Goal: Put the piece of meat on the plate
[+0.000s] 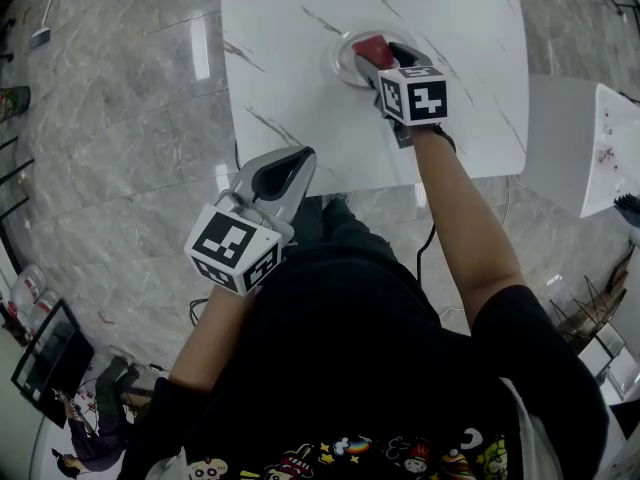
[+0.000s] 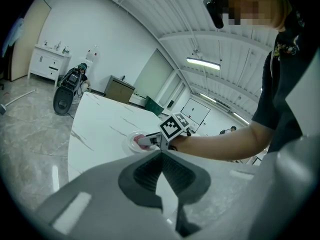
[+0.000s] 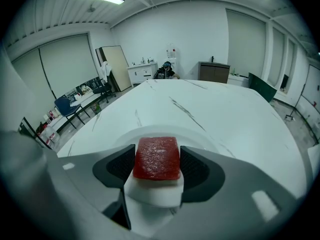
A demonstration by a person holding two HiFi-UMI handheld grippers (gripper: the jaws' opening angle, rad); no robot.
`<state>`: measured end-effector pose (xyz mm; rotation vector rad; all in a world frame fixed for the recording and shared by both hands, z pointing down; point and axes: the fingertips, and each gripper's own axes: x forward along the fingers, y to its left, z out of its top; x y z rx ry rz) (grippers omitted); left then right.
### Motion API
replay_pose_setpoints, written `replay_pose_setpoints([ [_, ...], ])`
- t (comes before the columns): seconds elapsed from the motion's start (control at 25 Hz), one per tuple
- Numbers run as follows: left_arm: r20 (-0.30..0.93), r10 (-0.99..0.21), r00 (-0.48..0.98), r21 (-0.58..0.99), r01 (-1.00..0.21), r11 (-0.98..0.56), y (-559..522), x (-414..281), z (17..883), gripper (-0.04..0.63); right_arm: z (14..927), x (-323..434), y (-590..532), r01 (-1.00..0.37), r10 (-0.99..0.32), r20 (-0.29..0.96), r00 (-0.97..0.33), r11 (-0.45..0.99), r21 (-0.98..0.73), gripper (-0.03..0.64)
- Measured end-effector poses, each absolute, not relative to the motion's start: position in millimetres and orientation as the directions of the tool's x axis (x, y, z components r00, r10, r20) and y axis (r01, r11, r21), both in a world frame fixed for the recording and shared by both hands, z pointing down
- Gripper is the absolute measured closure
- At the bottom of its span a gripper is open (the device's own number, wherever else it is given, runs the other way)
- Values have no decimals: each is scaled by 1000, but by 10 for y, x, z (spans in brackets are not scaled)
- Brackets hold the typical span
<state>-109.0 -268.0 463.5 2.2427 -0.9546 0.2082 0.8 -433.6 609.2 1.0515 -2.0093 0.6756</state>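
Observation:
A red-topped, white-bottomed block of meat (image 3: 156, 159) sits clamped between the jaws of my right gripper (image 3: 157, 168), which is shut on it. The block hangs over a round white plate (image 3: 200, 136) on the white marble table (image 3: 210, 109). In the head view the same meat (image 1: 372, 50) shows at the plate (image 1: 345, 58), with the right gripper (image 1: 378, 60) over it. My left gripper (image 1: 280, 176) is shut and empty, held off the table's near edge, away from the plate. From the left gripper view the plate (image 2: 133, 143) and meat (image 2: 138, 139) appear small and far.
The marble table (image 1: 300, 68) ends close to the person's body. A second white surface (image 1: 610, 148) stands to the right. Chairs (image 3: 67, 109), a cabinet (image 3: 142, 73) and a dark bin (image 2: 65, 96) stand around on the grey floor.

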Motion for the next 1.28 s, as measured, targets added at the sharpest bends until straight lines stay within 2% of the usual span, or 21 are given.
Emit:
replay_pose_setpoints([
  [0.44, 416, -589, 693, 490, -717, -497, -2617, -1042, 4593, 595, 5950, 85, -4331, -858, -496, 766, -408, 495, -136, 315],
  [0.56, 421, -598, 682, 476, -727, -495, -2607, -1013, 4576, 595, 5747, 135, -4312, -857, -534, 726, -433, 494, -147, 381],
  [0.68, 422, -603, 677, 459, -733, -502, -2608, -971, 4538, 595, 5457, 204, -4289, -864, -594, 668, -448, 481, -152, 494],
  [0.84, 419, -607, 675, 435, -736, -518, -2596, -879, 4456, 595, 5027, 333, -4175, -873, -665, 591, -456, 464, -152, 579],
  [1.28, 423, -615, 665, 338, -746, -574, -2631, -671, 4234, 595, 4237, 676, -3676, -864, -744, 447, -497, 470, -179, 592],
])
